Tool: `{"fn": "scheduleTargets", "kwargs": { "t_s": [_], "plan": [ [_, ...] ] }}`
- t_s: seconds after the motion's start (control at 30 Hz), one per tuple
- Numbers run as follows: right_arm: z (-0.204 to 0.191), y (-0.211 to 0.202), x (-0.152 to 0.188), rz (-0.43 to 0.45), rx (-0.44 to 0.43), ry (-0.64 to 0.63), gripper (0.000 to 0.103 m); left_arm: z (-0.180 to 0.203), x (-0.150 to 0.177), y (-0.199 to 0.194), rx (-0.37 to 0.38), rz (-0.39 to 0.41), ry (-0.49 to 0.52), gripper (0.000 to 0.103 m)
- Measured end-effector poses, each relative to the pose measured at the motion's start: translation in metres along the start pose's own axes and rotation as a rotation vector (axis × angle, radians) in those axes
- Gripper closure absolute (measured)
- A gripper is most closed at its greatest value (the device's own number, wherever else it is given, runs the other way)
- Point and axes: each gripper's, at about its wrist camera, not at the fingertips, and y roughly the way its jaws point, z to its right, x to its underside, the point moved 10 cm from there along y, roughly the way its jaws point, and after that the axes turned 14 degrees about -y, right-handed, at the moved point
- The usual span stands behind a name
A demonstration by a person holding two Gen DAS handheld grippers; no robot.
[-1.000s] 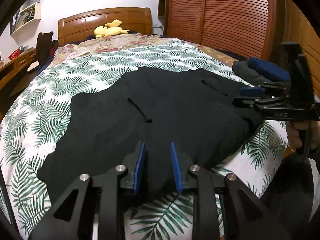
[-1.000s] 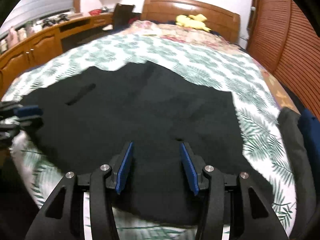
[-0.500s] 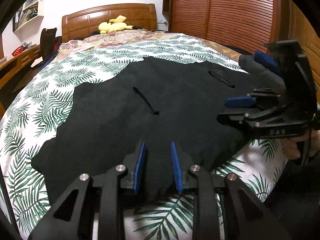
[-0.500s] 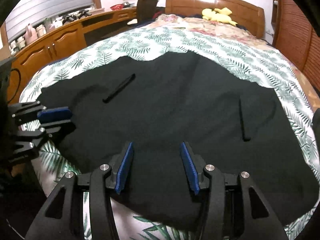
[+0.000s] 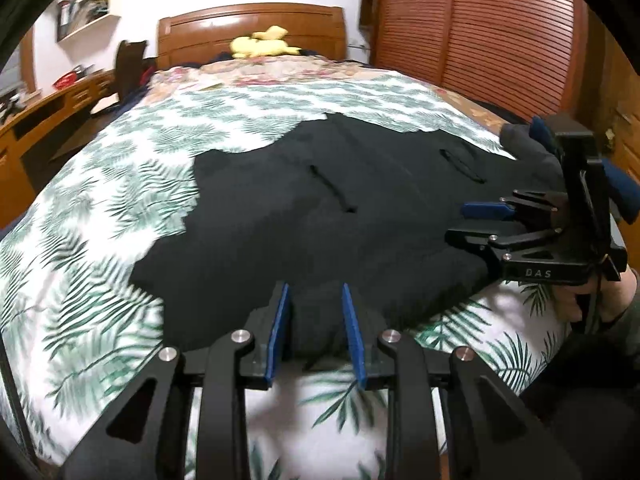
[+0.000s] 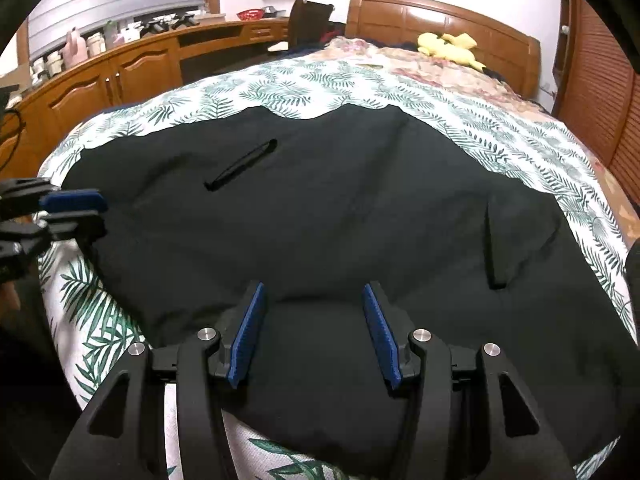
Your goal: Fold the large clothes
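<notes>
The left tool (image 5: 314, 322) sits at the near hem of the black garment (image 5: 320, 232), with a bunched fold of the cloth standing between its narrowly parted pads; whether they truly pinch it cannot be told. The right tool (image 6: 314, 330) hovers spread over the same hem further along, pads clear of the fabric, nothing gripped. Compared with a second ago, the right tool has come lower and closer to the cloth, and its view has settled so that the whole garment fills it. The left view has swung a little, and now shows the right tool (image 5: 504, 224) just above the garment's right side. The garment lies spread flat across the leaf-print bed (image 5: 100, 200), both pocket slits up. Both tools now appear lined up along the near edge, so the first fold looks about to begin: probably each takes the hem and carries it away toward the headboard (image 5: 248, 24).
</notes>
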Motion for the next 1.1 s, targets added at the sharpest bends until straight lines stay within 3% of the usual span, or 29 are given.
{"fn": "scheduleTargets", "kwargs": {
  "t_s": [0.2, 0.33, 0.57, 0.83, 0.93, 1.03, 1.1],
  "plan": [
    [-0.001, -0.001, 0.001, 0.002, 0.015, -0.018, 0.051, -0.035, 0.008, -0.012, -0.081, -0.016, -0.062, 0.077],
    [-0.001, -0.001, 0.0, 0.001, 0.022, -0.026, 0.051, -0.05, 0.014, 0.0, -0.113, -0.051, -0.092, 0.076],
    [-0.002, -0.001, 0.0, 0.009, 0.018, -0.034, 0.051, -0.05, 0.013, 0.017, -0.172, -0.051, -0.07, 0.075],
    [-0.004, -0.003, 0.001, 0.01, 0.025, -0.048, 0.051, -0.058, 0.009, 0.005, -0.196, -0.032, -0.091, 0.074],
    [-0.004, -0.003, 0.001, 0.011, 0.028, -0.049, 0.051, -0.077, 0.006, 0.008, -0.25, -0.016, -0.115, 0.066],
    [-0.004, -0.003, 0.002, 0.01, 0.028, -0.049, 0.051, -0.087, 0.008, 0.015, -0.184, -0.045, -0.184, 0.063],
    [-0.004, -0.003, 0.001, 0.01, 0.028, -0.049, 0.051, -0.092, 0.007, 0.017, -0.189, -0.038, -0.186, 0.051]
  ]
}}
